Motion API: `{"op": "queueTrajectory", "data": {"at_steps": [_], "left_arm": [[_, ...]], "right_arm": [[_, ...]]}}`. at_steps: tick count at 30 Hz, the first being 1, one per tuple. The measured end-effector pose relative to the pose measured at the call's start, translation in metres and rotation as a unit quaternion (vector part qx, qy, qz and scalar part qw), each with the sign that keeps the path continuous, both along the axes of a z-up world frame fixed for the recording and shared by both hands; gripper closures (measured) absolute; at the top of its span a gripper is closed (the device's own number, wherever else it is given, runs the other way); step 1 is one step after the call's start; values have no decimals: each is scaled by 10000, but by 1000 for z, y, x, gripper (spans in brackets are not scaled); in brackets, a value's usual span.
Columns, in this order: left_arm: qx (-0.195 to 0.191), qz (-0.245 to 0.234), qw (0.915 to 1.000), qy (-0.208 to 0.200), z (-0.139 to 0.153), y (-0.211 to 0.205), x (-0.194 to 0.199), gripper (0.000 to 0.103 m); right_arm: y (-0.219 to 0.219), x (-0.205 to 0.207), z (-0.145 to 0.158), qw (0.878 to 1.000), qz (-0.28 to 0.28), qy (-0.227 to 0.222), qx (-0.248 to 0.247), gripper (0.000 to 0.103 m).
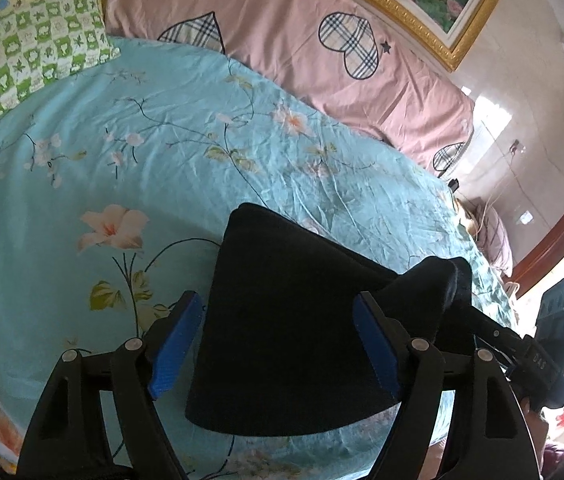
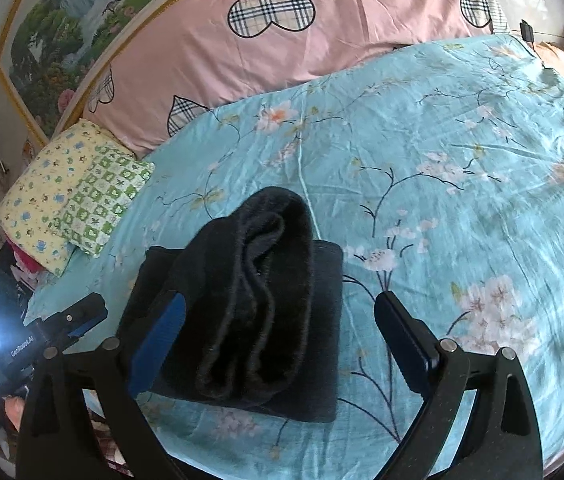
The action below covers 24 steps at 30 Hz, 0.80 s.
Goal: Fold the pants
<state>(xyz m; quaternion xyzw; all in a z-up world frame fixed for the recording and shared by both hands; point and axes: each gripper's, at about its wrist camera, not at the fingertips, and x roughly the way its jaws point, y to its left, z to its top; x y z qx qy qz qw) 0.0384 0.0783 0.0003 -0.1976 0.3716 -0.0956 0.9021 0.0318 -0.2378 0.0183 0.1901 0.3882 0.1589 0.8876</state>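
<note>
- Your left gripper [image 1: 278, 344] hangs with jaws released, spread either side of the folded black fleece pants [image 1: 294, 320] without pressing them.
- Your right gripper [image 2: 282, 340] is also released.
- The pants lie on the turquoise floral bedsheet [image 1: 102, 168], near edge.

A turquoise bedsheet [image 1: 130, 168] printed with pale pink blossoms and thin dark branches covers the bed, lightly creased. Along its far edge lies a pink quilt [image 1: 282, 32] sewn with plaid hearts and a small dark star. At one corner rests a green-and-white checked pillow [image 1: 38, 56], partly on top of a yellow pillow [image 2: 46, 184] with small blue and green prints. On the wall behind the pink quilt hangs a gold-framed landscape painting [image 2: 66, 28] showing a waterfall, trees and pink flowers. A reddish wooden board [image 1: 562, 228] curves past the bed's far corner.
</note>
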Motion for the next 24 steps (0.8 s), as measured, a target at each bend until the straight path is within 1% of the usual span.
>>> {"op": "queueTrajectory", "data": {"at_steps": [4, 9, 13, 16, 21, 22, 24], "left_arm": [[88, -38, 9999, 103, -6, -5, 8, 24], [160, -110, 9994, 273, -17, -8, 22, 24], [188, -174, 9989, 385, -26, -8, 32, 24], [115, -156, 9983, 543, -36, -4, 41, 24], [-162, -236, 9971, 706, -50, 2, 51, 24], [-259, -251, 9966, 738, -53, 4, 53, 26], [-464, -313, 9951, 810, -57, 8, 56, 34]], "right_arm": [[-6, 1, -10, 9998, -71, 158, 124, 8], [-11, 6, -20, 9976, -36, 349, 600, 8], [-13, 8, -31, 9950, -70, 507, 861, 9], [-18, 7, -38, 9935, -79, 589, 973, 14], [-15, 4, -35, 9955, 73, 484, 810, 22], [-14, 4, -35, 9954, 112, 479, 827, 24], [-14, 4, -37, 9942, 193, 506, 930, 28]]}}
